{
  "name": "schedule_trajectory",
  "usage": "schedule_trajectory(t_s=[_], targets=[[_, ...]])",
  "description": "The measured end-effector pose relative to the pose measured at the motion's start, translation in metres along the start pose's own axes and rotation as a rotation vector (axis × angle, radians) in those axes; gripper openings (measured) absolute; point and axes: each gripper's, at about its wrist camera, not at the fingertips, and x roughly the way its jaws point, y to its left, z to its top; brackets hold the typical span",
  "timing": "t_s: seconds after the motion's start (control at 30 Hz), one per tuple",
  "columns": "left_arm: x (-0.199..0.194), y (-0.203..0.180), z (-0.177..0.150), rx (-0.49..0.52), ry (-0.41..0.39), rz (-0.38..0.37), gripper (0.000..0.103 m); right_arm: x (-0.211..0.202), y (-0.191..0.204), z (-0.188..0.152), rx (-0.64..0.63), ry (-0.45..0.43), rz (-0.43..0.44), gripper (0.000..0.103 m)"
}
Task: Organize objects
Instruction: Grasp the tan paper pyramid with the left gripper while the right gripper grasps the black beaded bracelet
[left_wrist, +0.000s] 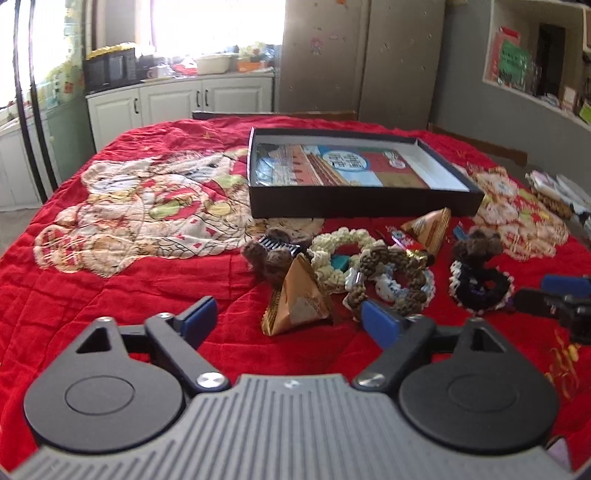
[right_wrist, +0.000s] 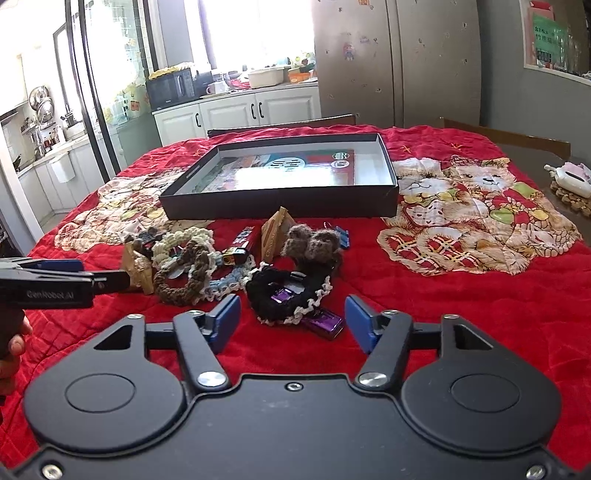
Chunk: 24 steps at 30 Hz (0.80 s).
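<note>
A heap of small objects lies on the red quilt (left_wrist: 110, 302) in front of a shallow black box (left_wrist: 362, 208) with a printed sheet inside. My left gripper (left_wrist: 288, 308) is open, and a gold pyramid packet (left_wrist: 297, 301) sits between its blue pads, untouched. Behind the packet lie a cream scrunchie (left_wrist: 340, 251), a brown braided scrunchie (left_wrist: 391, 273) and a brown fuzzy hair clip (left_wrist: 273, 254). My right gripper (right_wrist: 292, 302) is open around a black white-edged scrunchie (right_wrist: 288, 291), with a purple lighter (right_wrist: 325, 323) just inside its right pad. The black box (right_wrist: 280, 208) lies beyond the heap.
A second gold packet (right_wrist: 277, 229), a fuzzy brown clip (right_wrist: 314, 240) and a red lighter (right_wrist: 245, 238) lie near the box. A white teapot (right_wrist: 570, 177) stands on a mat at the far right. The left gripper (right_wrist: 74, 277), with a hand (right_wrist: 11, 347) on it, enters the right wrist view.
</note>
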Motion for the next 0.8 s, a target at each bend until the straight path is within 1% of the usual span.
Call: schedule_trajectory(t_s=[0.07, 0.17, 0.23, 0.3, 0.33, 0.4, 0.5, 0.7, 0.77, 0.8], targets=[[0.007, 0.0, 0.001, 0.001, 0.007, -0.011, 0.08, 0.006, -0.003, 0.002, 0.008, 0.005, 0.002, 0.054], [0.014, -0.001, 0.003, 0.004, 0.008, -0.03, 0.08, 0.015, -0.009, 0.005, 0.03, 0.007, 0.004, 0.05], [0.018, -0.002, 0.004, 0.013, 0.01, -0.032, 0.077, 0.021, -0.013, 0.007, 0.046, 0.01, 0.005, 0.048], [0.021, -0.001, 0.005, 0.014, 0.015, -0.041, 0.071, 0.027, -0.014, 0.009, 0.041, 0.017, -0.001, 0.046], [0.023, 0.0, 0.006, 0.008, 0.019, -0.044, 0.07, 0.031, -0.014, 0.009, 0.036, 0.022, -0.004, 0.045], [0.027, 0.002, 0.007, -0.006, 0.026, -0.052, 0.063, 0.037, -0.014, 0.01, 0.033, 0.035, -0.002, 0.042], [0.033, 0.006, 0.007, -0.023, 0.04, -0.072, 0.058, 0.045, -0.013, 0.009, 0.03, 0.057, 0.006, 0.039], [0.04, 0.006, 0.007, -0.01, 0.051, -0.079, 0.057, 0.054, -0.014, 0.007, 0.03, 0.075, 0.016, 0.032], [0.044, 0.007, 0.008, -0.012, 0.062, -0.078, 0.054, 0.053, -0.016, 0.007, 0.038, 0.071, 0.024, 0.024], [0.045, 0.008, 0.007, -0.016, 0.065, -0.082, 0.053, 0.053, -0.017, 0.007, 0.042, 0.07, 0.027, 0.021]])
